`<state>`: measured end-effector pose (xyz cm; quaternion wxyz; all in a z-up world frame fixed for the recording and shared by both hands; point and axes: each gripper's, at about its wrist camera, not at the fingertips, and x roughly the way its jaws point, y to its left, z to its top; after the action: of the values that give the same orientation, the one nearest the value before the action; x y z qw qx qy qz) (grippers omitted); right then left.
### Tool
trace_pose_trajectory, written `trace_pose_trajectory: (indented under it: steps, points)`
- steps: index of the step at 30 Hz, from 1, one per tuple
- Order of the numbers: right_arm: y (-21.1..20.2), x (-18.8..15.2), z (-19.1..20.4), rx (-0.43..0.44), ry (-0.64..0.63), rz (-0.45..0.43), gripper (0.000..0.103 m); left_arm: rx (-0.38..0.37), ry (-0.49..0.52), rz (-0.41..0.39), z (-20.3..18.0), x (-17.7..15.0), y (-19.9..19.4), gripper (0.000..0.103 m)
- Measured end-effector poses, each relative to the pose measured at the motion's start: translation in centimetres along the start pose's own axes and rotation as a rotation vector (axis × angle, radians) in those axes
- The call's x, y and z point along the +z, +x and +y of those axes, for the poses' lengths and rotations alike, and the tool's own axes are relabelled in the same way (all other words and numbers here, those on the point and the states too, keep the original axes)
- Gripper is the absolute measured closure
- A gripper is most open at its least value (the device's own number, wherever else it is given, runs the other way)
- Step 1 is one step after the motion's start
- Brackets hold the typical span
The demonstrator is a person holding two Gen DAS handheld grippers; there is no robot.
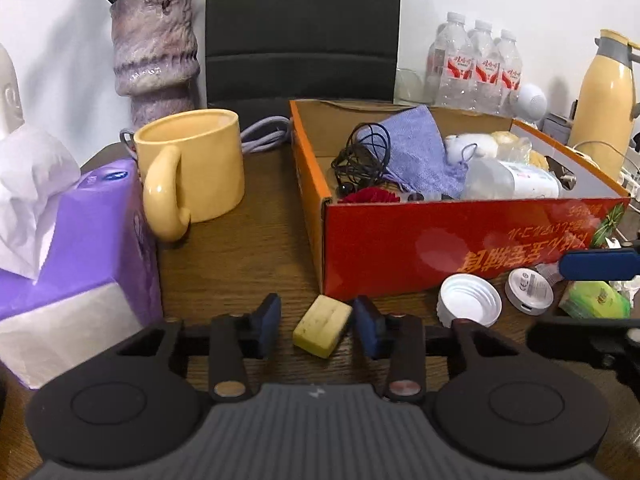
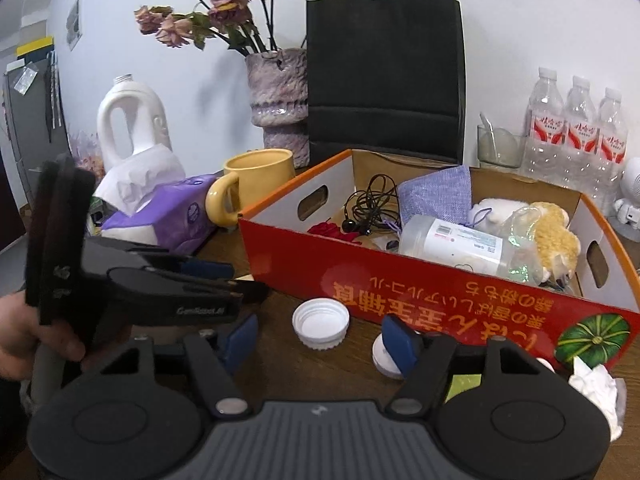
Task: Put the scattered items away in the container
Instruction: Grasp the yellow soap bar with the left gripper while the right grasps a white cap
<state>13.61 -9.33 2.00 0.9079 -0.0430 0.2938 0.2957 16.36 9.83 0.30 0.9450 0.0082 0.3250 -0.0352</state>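
You brought the left gripper [image 1: 316, 326] low over the wooden table [image 1: 248, 248] so that the yellow eraser block [image 1: 323, 326] lay between its 2 pads. The right pad touched the block's edge; the left pad stood clear, so nothing was pinched yet. The block lay just near of the red cardboard box [image 1: 440, 248], placed for a short lift over the near wall.

You held the right gripper [image 2: 320, 340] spread, its span bracketing the white bottle cap [image 2: 320, 322], without contact. A small white disc [image 2: 382, 358] lay behind its right pad. The box already held earphones [image 2: 368, 208], a cloth and a bottle.
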Motion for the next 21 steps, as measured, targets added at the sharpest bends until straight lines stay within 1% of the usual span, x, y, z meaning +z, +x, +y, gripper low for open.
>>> trace_pose_trajectory:
  steps: [1, 2, 3, 5, 7, 11, 15, 17, 21]
  points:
    - [0.3, 0.1, -0.2, -0.002, 0.007, 0.003, 0.036, -0.004, -0.002, 0.004, 0.0, 0.0, 0.0, 0.065]
    - [0.6, 0.2, -0.3, 0.000, 0.009, 0.006, 0.036, -0.008, -0.005, 0.005, 0.1, 0.0, 0.0, 0.073]
    - [0.9, 0.3, -0.4, 0.004, 0.016, 0.011, 0.036, -0.006, -0.011, 0.004, 0.2, 0.1, -0.1, 0.078]
    - [1.5, 0.5, -0.4, 0.016, 0.023, 0.020, 0.036, 0.000, -0.027, 0.008, 0.4, 0.1, -0.2, 0.079]
    - [2.1, 0.6, -0.3, 0.017, 0.014, 0.034, 0.037, 0.004, -0.067, 0.004, 0.9, 0.3, -0.5, 0.079]
    - [2.9, 0.6, 0.0, 0.028, -0.004, 0.056, 0.040, 0.009, -0.117, -0.044, 1.3, 0.8, -2.6, 0.080]
    - [4.1, 0.8, 0.3, 0.001, -0.012, 0.082, 0.042, 0.035, -0.144, -0.095, 0.7, 1.3, -4.8, 0.080]
    - [4.6, 0.8, 0.5, -0.004, -0.019, 0.097, 0.045, 0.038, -0.155, -0.115, 0.5, 1.4, -5.7, 0.080]
    - [5.3, 0.6, 0.8, -0.021, -0.036, 0.112, 0.049, 0.036, -0.145, -0.144, -0.2, 1.6, -7.2, 0.080]
